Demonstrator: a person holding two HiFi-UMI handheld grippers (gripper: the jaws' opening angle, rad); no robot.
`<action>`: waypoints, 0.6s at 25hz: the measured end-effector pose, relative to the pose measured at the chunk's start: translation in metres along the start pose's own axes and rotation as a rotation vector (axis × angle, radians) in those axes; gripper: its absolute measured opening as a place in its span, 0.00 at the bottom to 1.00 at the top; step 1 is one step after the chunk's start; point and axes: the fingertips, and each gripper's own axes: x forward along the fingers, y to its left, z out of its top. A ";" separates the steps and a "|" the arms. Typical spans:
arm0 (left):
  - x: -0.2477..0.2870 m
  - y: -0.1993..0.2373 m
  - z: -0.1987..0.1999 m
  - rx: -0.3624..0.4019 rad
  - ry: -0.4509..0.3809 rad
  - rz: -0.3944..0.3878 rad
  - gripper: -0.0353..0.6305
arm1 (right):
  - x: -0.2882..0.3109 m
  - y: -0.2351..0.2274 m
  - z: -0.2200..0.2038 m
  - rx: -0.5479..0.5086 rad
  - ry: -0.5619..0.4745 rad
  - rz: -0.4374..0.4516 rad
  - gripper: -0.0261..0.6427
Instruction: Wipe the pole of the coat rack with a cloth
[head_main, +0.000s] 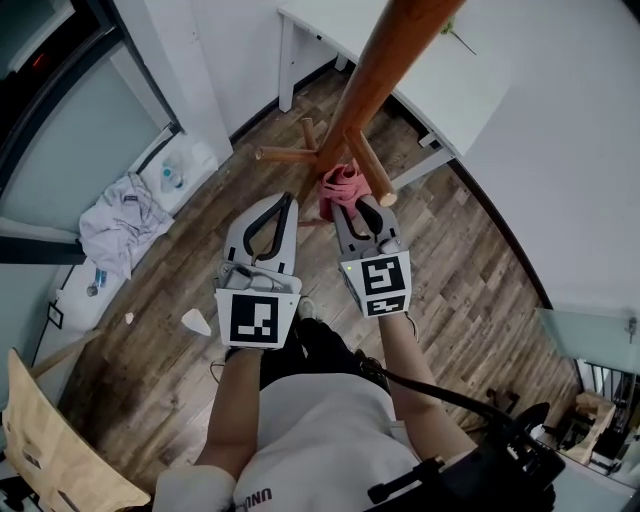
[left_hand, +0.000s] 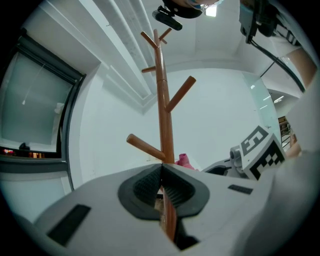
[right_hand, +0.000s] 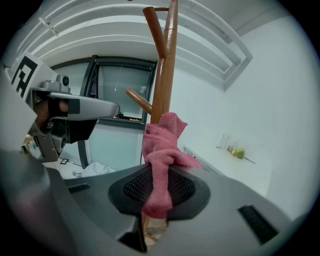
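The right gripper (head_main: 358, 208) has its fingers closed on a pink cloth (head_main: 340, 185). In the right gripper view the cloth (right_hand: 160, 145) is pinched between the ribbed pads. Most of it is bunched above them, against the brown pole (right_hand: 165, 75) of the coat rack. In the head view the pole (head_main: 385, 60) runs from the top centre of the frame down to the middle, where the cloth sits just below a peg (head_main: 370, 170).

The left gripper (head_main: 283, 203) is just to the left of the pole. In its own view its fingers (left_hand: 150, 185) meet at the tips with nothing between them, and the pole (left_hand: 161, 100) shows close behind.

The wipe looks barely begun, and a few things could go wrong:

- **Slipping cloth:** only a narrow fold is held in the fingers, so dragging it along the wood with any pressure may pull it free (the loose bulk would then drop to the floor).
- **Snagging:** the pegs stick out just beside the cloth, so a stroke upward in the frame could catch the fabric on one.
- **Tipping rack:** nothing steadies the rack, because the left gripper is not on the pole. A sideways push could rock or tip it.
- **Patchy wipe:** the cloth rests against one side of the pole rather than around it, so the far side may go unwiped.
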 end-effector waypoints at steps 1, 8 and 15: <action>0.000 -0.001 -0.002 -0.005 0.004 -0.001 0.07 | 0.000 0.001 -0.002 0.002 0.005 0.001 0.16; -0.003 -0.007 -0.016 -0.046 0.026 -0.007 0.07 | 0.001 0.006 -0.018 0.020 0.044 0.007 0.16; -0.003 -0.014 -0.028 -0.093 0.045 -0.008 0.07 | 0.001 0.013 -0.036 0.032 0.086 0.019 0.16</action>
